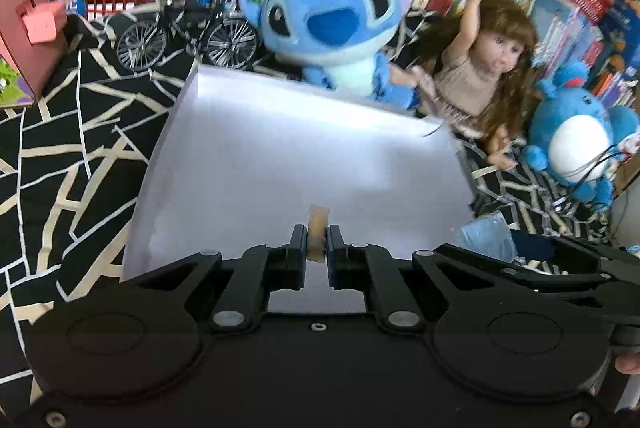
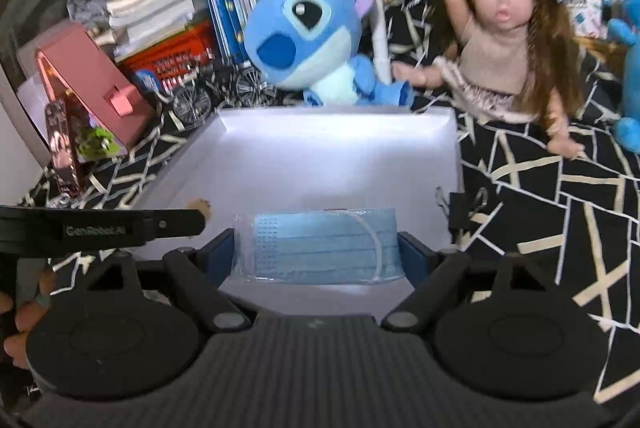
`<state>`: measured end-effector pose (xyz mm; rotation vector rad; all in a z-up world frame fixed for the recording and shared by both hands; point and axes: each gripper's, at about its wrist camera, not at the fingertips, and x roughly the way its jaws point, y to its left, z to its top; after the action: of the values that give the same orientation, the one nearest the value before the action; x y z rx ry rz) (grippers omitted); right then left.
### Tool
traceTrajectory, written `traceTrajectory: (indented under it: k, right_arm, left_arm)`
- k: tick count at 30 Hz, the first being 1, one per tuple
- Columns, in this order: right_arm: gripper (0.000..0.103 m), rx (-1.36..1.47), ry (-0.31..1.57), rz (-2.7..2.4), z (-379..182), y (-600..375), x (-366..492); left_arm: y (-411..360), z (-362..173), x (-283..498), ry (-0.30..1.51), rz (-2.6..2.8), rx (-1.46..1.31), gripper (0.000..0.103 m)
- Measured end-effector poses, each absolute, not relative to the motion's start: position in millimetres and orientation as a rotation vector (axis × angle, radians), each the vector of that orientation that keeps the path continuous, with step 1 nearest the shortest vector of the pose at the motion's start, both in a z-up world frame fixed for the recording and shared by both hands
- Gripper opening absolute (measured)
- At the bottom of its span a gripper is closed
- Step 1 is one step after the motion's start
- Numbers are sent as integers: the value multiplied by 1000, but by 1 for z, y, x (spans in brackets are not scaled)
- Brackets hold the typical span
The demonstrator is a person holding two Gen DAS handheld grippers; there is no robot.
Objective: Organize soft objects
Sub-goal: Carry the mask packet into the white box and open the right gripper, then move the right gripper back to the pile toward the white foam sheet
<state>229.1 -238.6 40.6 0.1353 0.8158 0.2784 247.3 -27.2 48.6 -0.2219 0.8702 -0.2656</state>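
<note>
- Box first: the shallow white cardboard box (image 2: 340, 163) sits on the black cloth with cream crack-line pattern (image 2: 560, 211), and everything below is placed against it.
- Your right gripper (image 2: 320, 248) has its jaws spread wide, one pad at each end of a flat blue pleated face mask in a clear wrapper (image 2: 320, 244). The mask spans the whole gap between them, over the box's near edge. You cannot tell from this view whether the pads press on it or only flank it.
- Your left gripper (image 1: 318, 240) is clamped shut on a small tan tab-like piece (image 1: 318, 228), held upright between the pads above the near part of the box floor. What the piece is made of cannot be told.
- Seen from the right wrist, that same left gripper reaches in over the box's left near corner, the tan piece showing at its tip.
- Behind the far wall of the box sits a blue plush creature with big ears and a dark blue nose (image 1: 332, 27), touching or nearly touching that wall.
- To the right of the box's far corner, a brown-haired doll in a beige dress (image 2: 504, 39) sits with one arm raised.
- Farther right of the box, past the doll, stands a round blue plush with a white belly (image 1: 580, 147).
- Left of the box's far corner is a small metal model bicycle (image 1: 188, 31); beyond it, a pink box-shaped case (image 2: 100, 83).
- A black binder clip (image 2: 460, 211) lies just beside the box's right wall.
</note>
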Motion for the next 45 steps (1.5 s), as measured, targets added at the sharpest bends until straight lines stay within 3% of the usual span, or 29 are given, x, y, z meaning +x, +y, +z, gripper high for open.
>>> traceTrajectory:
  k: [30,36,38,45]
  right_arm:
    - [92,61,912,260,2,-215,251]
    - [103,72,897,278,6,-216,248]
    - [103,73,886,279,8,-217,246]
    - [103,76,851,280,16,-223,236]
  left_arm:
    - [-28,16,275,958,-239,-215,12]
    - [-26,18,273,954,-235,-234,37]
    - [-26,21,270,946,-232,-226,40]
    - [-24,35,256,908,-237,-210,66]
